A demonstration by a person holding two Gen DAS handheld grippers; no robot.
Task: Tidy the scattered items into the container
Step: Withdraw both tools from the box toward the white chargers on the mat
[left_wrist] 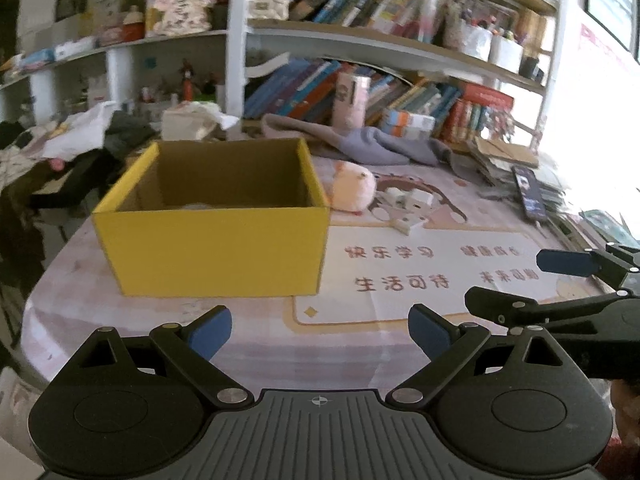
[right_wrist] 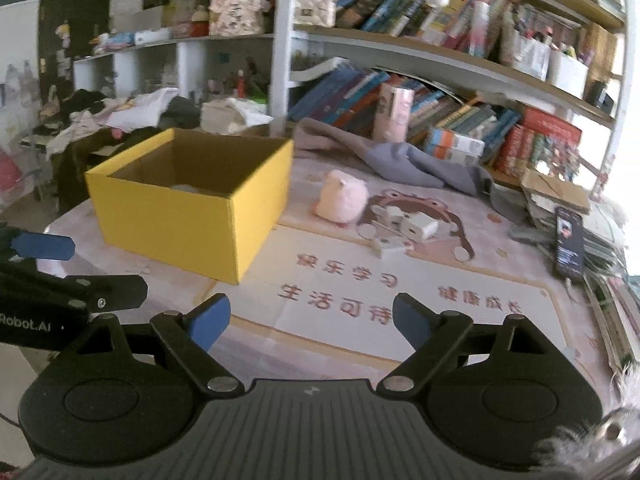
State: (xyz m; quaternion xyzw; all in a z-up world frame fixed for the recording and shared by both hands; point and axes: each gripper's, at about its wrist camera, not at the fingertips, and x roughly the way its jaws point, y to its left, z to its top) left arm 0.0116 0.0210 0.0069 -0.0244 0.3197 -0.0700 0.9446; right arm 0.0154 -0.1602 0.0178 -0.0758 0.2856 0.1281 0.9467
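Note:
A yellow cardboard box (left_wrist: 212, 248) (right_wrist: 192, 216) stands open on the table, with a pale item just visible inside. To its right lie a pink plush toy (left_wrist: 354, 191) (right_wrist: 342, 197), a white charger block (left_wrist: 420, 199) (right_wrist: 420, 227) and small white pieces (left_wrist: 402, 225) (right_wrist: 387, 246). My left gripper (left_wrist: 320, 330) is open and empty, above the table's near edge in front of the box. My right gripper (right_wrist: 312, 320) is open and empty, over the printed mat. Each gripper shows at the edge of the other's view.
A grey cloth (left_wrist: 384, 144) (right_wrist: 420, 164) lies behind the toy. A black phone (left_wrist: 530, 194) (right_wrist: 568, 242) rests on stacked papers at the right. Bookshelves (right_wrist: 440, 52) stand behind the table. Clothes pile at the left (right_wrist: 120, 116).

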